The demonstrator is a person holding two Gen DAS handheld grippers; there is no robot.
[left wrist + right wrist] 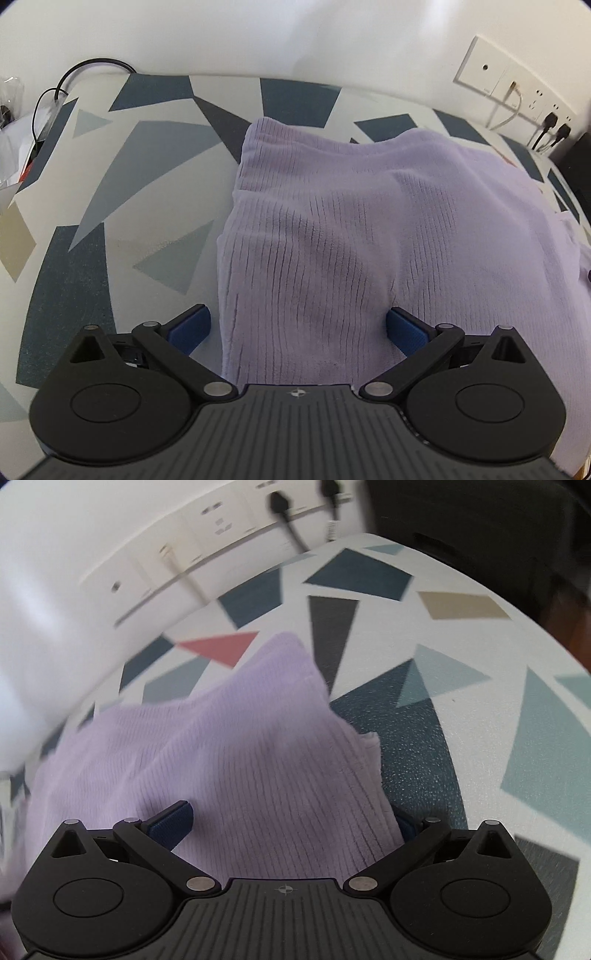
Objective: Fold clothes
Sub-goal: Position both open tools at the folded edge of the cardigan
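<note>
Two spread grippers, our left gripper and right gripper, straddle the folded lilac garment, its long axis running toward the wall on the table.

Left gripper: matte black body, ribbed dark-grey top plate with a small white crosshair mark, two round black discs at either side, black link arms on silver pivot pins, triangular cut-outs outboard. Fingers carry blue ribbed pads. Right gripper: same build and mark, its pads darker navy.
</note>
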